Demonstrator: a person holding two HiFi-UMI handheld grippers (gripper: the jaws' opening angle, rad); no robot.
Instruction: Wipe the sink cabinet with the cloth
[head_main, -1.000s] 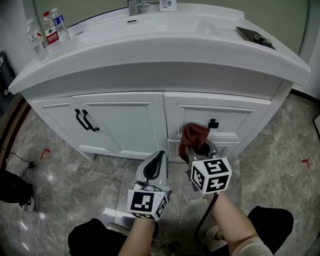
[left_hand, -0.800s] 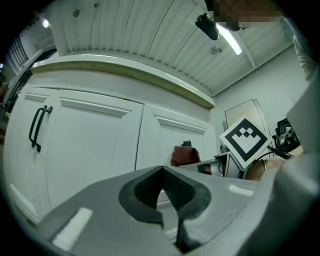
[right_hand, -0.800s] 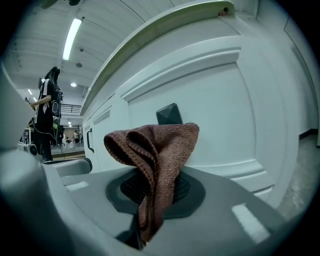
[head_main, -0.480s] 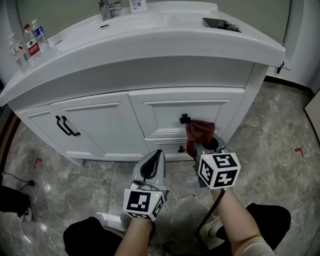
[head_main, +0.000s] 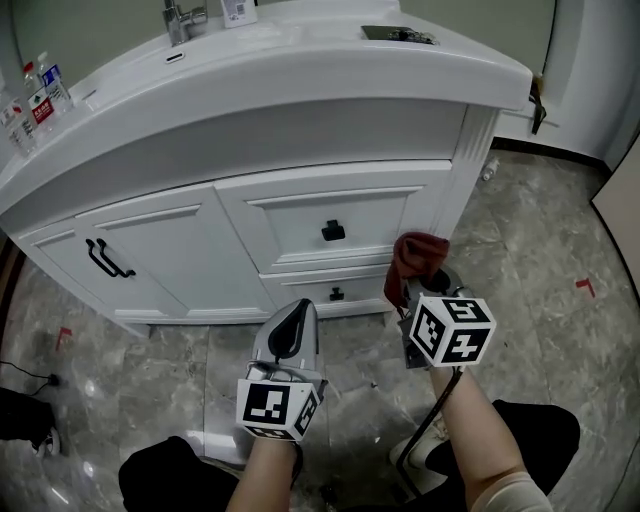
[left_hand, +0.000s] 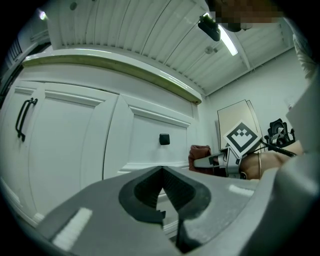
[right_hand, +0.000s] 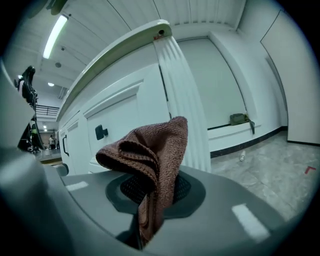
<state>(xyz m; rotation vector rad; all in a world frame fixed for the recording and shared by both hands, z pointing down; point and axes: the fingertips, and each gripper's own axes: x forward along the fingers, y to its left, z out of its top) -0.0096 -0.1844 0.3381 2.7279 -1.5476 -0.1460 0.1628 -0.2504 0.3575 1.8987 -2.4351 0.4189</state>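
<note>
The white sink cabinet (head_main: 300, 215) fills the upper head view, with two drawers (head_main: 340, 225) on its right half and a door with black handles (head_main: 105, 260) on the left. My right gripper (head_main: 418, 272) is shut on a crumpled reddish-brown cloth (head_main: 418, 252), held in front of the cabinet's fluted right corner post (head_main: 470, 170). The right gripper view has the cloth (right_hand: 150, 165) bunched between the jaws, the post (right_hand: 185, 110) just behind it. My left gripper (head_main: 288, 332) hangs low before the drawers, shut and empty (left_hand: 162, 200).
A black drawer knob (head_main: 333, 232) sits on the upper drawer, a smaller one (head_main: 337, 294) on the lower. Water bottles (head_main: 30, 95) stand at the countertop's left end, a faucet (head_main: 180, 18) at the back. Grey marble floor (head_main: 540, 230) lies to the right.
The view and both grippers have shifted right along the cabinet front. The right gripper carried the cloth from beside the drawer knob over to the right corner post.
</note>
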